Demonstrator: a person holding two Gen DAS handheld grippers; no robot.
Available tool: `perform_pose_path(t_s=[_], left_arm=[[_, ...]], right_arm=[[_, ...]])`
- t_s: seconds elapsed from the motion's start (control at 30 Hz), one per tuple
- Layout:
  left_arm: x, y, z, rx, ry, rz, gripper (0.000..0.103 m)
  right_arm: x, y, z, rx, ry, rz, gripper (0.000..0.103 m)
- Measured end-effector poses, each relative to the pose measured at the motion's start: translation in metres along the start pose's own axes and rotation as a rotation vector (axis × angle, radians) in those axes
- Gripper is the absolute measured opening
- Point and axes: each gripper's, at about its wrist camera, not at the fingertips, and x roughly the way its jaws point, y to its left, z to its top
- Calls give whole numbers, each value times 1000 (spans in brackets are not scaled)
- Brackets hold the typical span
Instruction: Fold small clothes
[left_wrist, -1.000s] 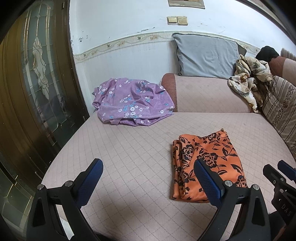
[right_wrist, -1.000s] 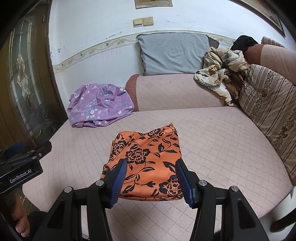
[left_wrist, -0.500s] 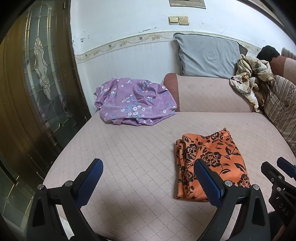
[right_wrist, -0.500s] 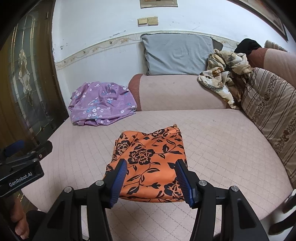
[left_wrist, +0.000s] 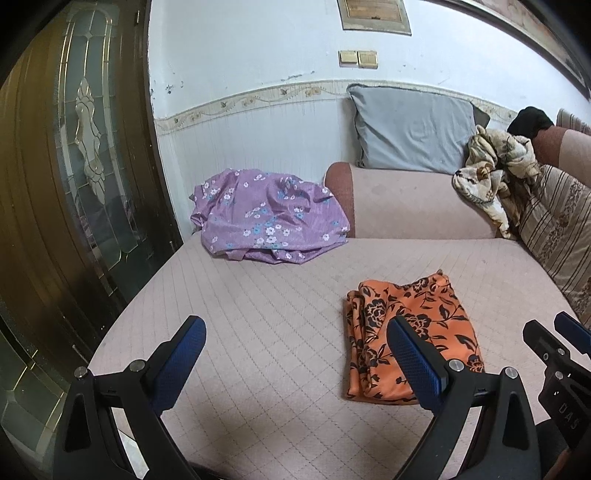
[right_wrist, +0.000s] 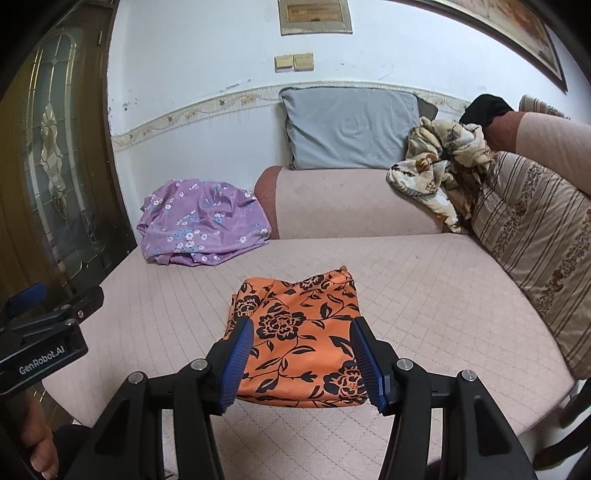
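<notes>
A folded orange cloth with black flowers (left_wrist: 410, 332) (right_wrist: 299, 332) lies flat near the front of the pink quilted sofa seat (left_wrist: 258, 314) (right_wrist: 424, 295). My left gripper (left_wrist: 295, 350) hangs above the seat to the cloth's left, jaws wide apart and empty. Straight over the cloth's near edge, my right gripper (right_wrist: 301, 363) is held clear of it; its blue pads stand apart with nothing pinched. A crumpled purple flowered garment (left_wrist: 269, 218) (right_wrist: 199, 221) lies at the back left of the seat.
A grey pillow (right_wrist: 351, 129) leans on the wall behind the sofa arm. A beige patterned cloth heap (right_wrist: 439, 170) and a striped cushion (right_wrist: 535, 236) fill the right side. A dark wooden door with glass (left_wrist: 74, 166) stands at the left.
Both grippers have drawn back and up a little from the orange cloth, so it looks smaller and farther. The cloth lies as it did, and neither gripper's jaws have moved.
</notes>
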Motion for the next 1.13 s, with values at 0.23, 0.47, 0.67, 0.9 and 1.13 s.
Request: perform_pose_path(t_s=[0.23,0.47,0.67,0.9,1.13], left_arm=[[-26,-3,14,6,-41,-17,98],[-55,-5,33,21,-78,-28,98],[-69,2,53,-9,-84,-34,98],[-67,-2,59,-11,-93,-37,98],[-13,-2,54,-45,-46,-52,98]], right_arm=[[-25,0,12,-11,-49,-23,58],[-48,-13,32,6,-88,-31,58],[-68,-38,43,51,-127,-31,60],[-65,-58,45,97,-127,-26,60],[-20,-64,36,102,-53,2,60]])
